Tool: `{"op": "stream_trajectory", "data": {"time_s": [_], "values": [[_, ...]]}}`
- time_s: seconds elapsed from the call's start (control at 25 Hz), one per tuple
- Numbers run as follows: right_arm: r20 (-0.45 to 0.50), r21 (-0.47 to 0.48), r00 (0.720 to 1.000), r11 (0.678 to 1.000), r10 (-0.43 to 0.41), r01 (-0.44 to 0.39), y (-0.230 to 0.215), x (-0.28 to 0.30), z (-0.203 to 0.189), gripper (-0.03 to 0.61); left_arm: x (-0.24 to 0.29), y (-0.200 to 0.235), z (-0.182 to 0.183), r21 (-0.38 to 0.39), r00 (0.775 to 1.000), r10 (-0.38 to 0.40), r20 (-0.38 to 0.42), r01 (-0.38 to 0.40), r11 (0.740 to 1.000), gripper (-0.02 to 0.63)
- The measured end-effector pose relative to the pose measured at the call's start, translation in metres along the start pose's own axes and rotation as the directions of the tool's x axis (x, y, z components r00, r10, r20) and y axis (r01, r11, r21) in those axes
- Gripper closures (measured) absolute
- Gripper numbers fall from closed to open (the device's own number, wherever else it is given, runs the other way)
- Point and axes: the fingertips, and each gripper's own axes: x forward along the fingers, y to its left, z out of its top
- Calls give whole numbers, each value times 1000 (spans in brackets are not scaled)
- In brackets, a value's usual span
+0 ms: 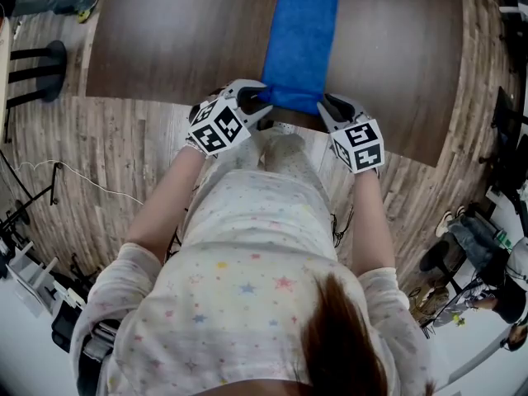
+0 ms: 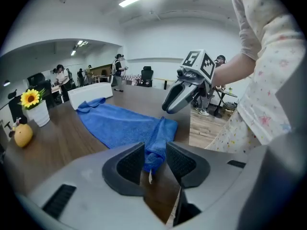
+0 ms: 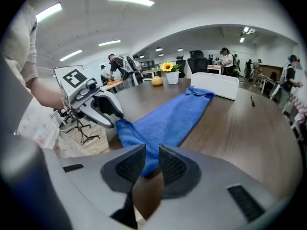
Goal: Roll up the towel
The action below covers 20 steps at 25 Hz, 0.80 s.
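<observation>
I see the blue towel [image 1: 301, 40] lying stretched lengthwise on the brown table [image 1: 165, 40], with its near end at the table edge. My left gripper [image 2: 155, 152] has its jaws partly apart, and one towel corner sits loose between them. My right gripper [image 3: 152, 152] is narrow and pinches the other corner.

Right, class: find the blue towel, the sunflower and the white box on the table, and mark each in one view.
blue towel [image 1: 301, 40], head view, middle of the flat stretch
sunflower [image 2: 30, 97], left gripper view, the yellow bloom
white box [image 3: 214, 87], right gripper view, its front wall
</observation>
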Motion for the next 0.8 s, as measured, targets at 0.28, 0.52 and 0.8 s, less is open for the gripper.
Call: {"op": "stream_trajectory", "data": {"time_s": [0.28, 0.52, 0.8], "values": [[-54, -168, 996, 982, 73, -81, 36, 9, -13, 477, 7, -25, 3, 127, 997, -83, 1, 83, 988, 489], [-145, -311, 989, 948, 15, -60, 29, 31, -36, 459, 29, -10, -21, 154, 994, -39, -99, 54, 987, 488], [-144, -337, 990, 940, 3, -52, 27, 28, -37, 546, 30, -8, -27, 166, 990, -64, -124, 85, 982, 568]]}}
